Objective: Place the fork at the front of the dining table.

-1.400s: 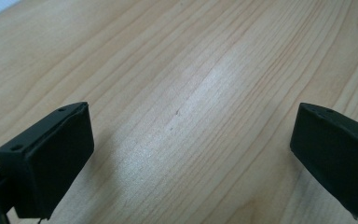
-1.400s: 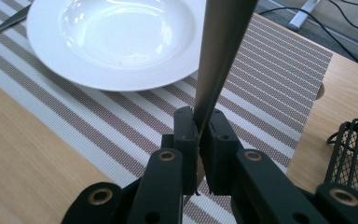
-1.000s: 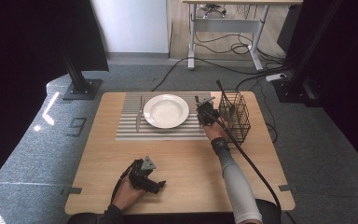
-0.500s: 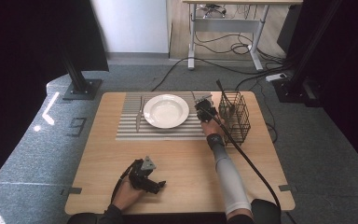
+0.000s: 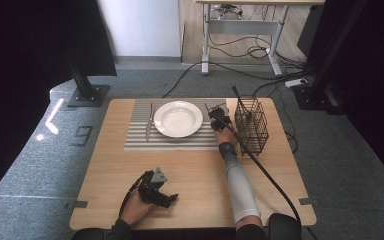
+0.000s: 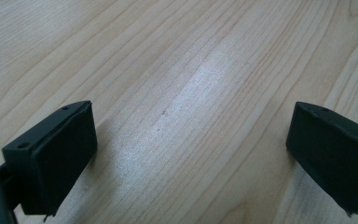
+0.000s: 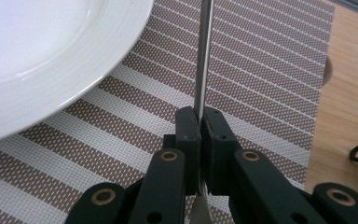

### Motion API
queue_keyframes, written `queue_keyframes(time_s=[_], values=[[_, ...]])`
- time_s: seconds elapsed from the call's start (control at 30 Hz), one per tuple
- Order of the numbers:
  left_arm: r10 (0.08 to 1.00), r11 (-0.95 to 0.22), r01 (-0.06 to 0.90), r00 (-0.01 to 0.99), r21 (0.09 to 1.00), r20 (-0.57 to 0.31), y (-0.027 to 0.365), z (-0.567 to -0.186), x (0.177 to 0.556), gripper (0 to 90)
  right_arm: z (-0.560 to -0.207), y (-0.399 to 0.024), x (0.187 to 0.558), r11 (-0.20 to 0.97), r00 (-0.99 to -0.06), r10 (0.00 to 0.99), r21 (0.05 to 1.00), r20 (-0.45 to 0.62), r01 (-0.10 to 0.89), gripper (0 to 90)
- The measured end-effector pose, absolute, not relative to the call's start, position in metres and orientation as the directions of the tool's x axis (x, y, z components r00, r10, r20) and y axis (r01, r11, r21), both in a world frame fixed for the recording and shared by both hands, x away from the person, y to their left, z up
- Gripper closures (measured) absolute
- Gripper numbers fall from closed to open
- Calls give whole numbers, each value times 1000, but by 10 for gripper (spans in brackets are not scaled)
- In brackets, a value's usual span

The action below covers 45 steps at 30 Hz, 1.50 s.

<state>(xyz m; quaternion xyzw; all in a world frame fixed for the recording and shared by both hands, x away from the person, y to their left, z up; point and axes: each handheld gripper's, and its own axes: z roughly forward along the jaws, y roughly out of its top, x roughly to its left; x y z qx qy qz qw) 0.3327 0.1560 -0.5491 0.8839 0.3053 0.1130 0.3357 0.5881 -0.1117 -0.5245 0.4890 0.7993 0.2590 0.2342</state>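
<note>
fork handle (image 7: 202, 60) between shut fingers (image 7: 189, 130)

White plate (image 5: 178, 118), brown/white striped mat (image 5: 140, 139), black wire basket (image 5: 251, 126), silver utensil (image 7: 203, 56), blk claws.

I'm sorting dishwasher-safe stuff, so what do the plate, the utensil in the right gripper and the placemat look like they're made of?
Plate: probably glazed ceramic; white, glossy.
Utensil clamped in the right gripper: polished metal, likely steel; thin silvery handle.
Placemat: looks like woven vinyl or fabric; brown-white stripes, mesh texture.
</note>
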Motion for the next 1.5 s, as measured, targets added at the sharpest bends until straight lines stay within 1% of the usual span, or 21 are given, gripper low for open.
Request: queue_keyframes(time_s=[0.4,0.6,0.7,0.8,0.9,0.97,1.03,1.13,1.17,1.33,1.4,1.47,1.5], values=[[612,-588,461,791,665,-7,156,-549,332,24,-534,-111,593,394,-408,903,633,-133,667,845],[611,-588,460,791,665,-7,156,-549,332,27,-532,-113,593,389,-403,906,632,-130,670,814],[611,-588,460,792,665,-7,156,-549,332,28,-528,-113,592,387,-399,907,637,-133,666,725],[611,-588,460,792,665,-7,156,-549,332,28,-522,-114,589,371,-407,908,639,-98,674,575],[610,-589,459,792,666,-7,156,-549,332,28,-516,-115,581,346,-410,910,647,-56,679,463],[607,-592,456,795,664,-5,156,-549,332,28,-514,-115,574,343,-421,907,634,-30,693,400],[605,-594,455,796,664,-3,156,-549,332,29,-512,-115,565,345,-409,911,631,-46,695,351],[603,-595,453,797,664,-3,156,-549,332,32,-513,-117,553,317,-377,925,621,-37,717,282],[603,-595,452,798,665,-2,156,-549,332,32,-513,-118,549,314,-374,927,618,-36,721,280],[602,-595,451,799,665,-3,156,-549,332,36,-519,-120,538,343,-352,930,603,-109,720,272],[602,-595,452,799,665,-4,156,-549,332,36,-521,-121,536,357,-347,928,595,-136,721,305],[601,-595,451,799,665,-4,156,-549,332,37,-522,-122,534,369,-344,926,577,-157,729,318],[602,-595,451,799,665,-4,156,-549,332,38,-522,-123,534,359,-339,929,576,-148,734,347]])
